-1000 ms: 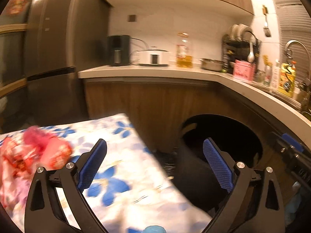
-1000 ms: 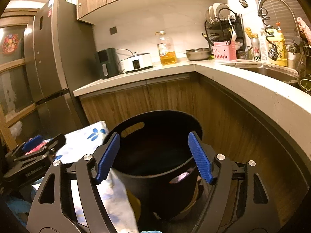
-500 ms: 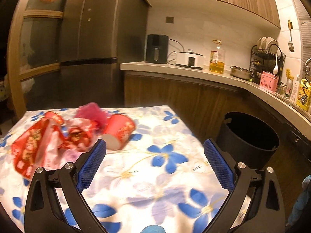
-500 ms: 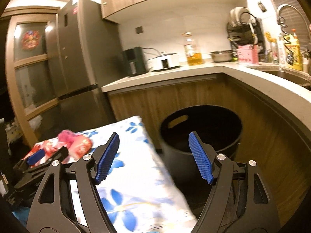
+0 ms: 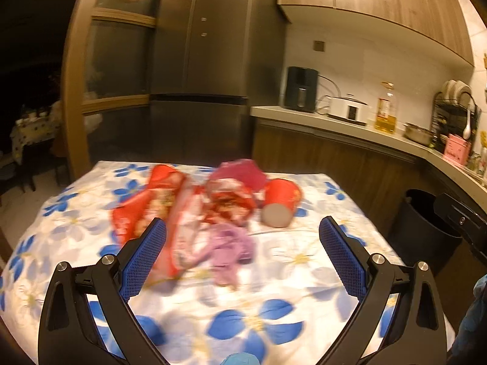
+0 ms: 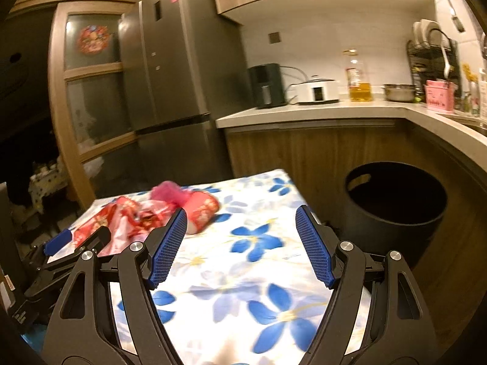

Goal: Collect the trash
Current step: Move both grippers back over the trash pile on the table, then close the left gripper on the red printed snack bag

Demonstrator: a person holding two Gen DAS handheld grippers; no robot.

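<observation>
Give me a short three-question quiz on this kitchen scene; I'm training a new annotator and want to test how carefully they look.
1. True or false: the red paper cup stands upright on the floral tablecloth.
2. Which is held in the right gripper? A) the cup B) a red wrapper C) nothing
3. Fill in: the black trash bin stands on the floor between the table and the ____.

Key
1. False: it lies on its side, pale base showing, beside the red wrappers.
2. C: both the right gripper and the left gripper are open and empty.
3. Wooden counter cabinets.
</observation>
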